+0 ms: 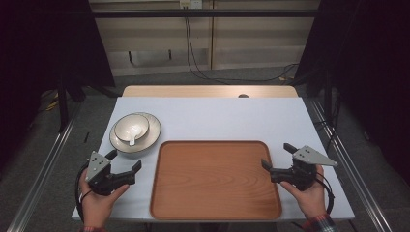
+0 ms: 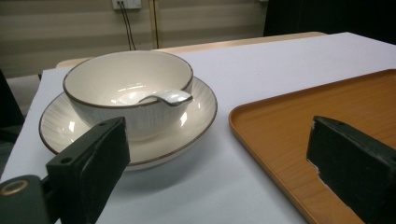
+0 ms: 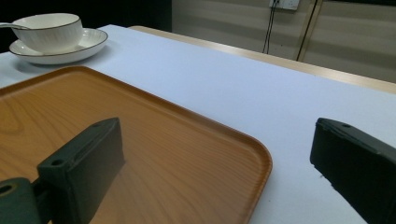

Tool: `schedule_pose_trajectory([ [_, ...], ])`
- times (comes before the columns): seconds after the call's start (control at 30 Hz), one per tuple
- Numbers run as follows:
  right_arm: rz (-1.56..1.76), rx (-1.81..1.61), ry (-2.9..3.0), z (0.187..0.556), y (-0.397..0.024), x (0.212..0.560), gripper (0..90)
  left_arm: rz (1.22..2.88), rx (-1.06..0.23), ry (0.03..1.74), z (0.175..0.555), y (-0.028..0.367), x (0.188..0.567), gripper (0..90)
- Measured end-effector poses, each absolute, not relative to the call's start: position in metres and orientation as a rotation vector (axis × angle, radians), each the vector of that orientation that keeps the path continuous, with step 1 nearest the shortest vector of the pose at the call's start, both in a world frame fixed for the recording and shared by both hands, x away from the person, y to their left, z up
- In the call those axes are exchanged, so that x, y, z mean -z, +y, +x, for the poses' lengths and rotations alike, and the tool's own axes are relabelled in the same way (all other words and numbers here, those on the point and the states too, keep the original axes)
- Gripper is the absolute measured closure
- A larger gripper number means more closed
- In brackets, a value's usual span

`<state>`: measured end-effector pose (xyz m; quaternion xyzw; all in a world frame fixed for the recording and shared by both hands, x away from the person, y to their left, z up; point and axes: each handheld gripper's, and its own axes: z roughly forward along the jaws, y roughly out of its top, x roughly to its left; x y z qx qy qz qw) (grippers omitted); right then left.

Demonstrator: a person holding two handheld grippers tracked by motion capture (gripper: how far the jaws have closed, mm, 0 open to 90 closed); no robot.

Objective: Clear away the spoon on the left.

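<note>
Left claw: jaws spread wide, nothing between them, held just above the surface at the near left, pointing toward the dishes
Right claw: also wide open and holding nothing, sitting off the near right corner of the tray, one jaw over the tray edge and the other over bare surface
Bowl: cream with a thin dark rim, sits upright in the middle of the plate, close in front of the left claw
Spoon: white, lying inside the bowl with its handle resting on the rim and poking out toward the tray side
Plate: same cream look with a dark rim, flat on the surface at the left, just beside the tray's far left corner but not touching as far as I can see
Tray: brown wood grain, rounded corners, bare inside, lying flat in the middle near the front edge, between the two claws
Hands: one on each claw, coming in from the bottom
</note>
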<state>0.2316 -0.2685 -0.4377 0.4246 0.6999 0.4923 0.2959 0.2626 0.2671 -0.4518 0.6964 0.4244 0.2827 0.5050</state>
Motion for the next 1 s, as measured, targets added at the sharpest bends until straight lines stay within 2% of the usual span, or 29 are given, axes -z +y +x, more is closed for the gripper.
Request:
schedule_pose_trajectory([
  [0.7, 1.142, -1.328, 1.853, 0.23, -0.266, 0.436, 2.3, 1.68, -0.661, 1.066, 0.276, 0.266, 0.456, 7.1],
  [0.87, 1.141, -1.33, 1.854, 0.229, -0.266, 0.436, 2.3, 1.672, -0.694, 1.084, 0.284, 0.265, 0.458, 9.5],
  [1.0, 1.128, -1.332, 1.863, 0.229, -0.265, 0.437, 2.5, 1.666, -0.721, 1.092, 0.291, 0.267, 0.459, 15.9],
])
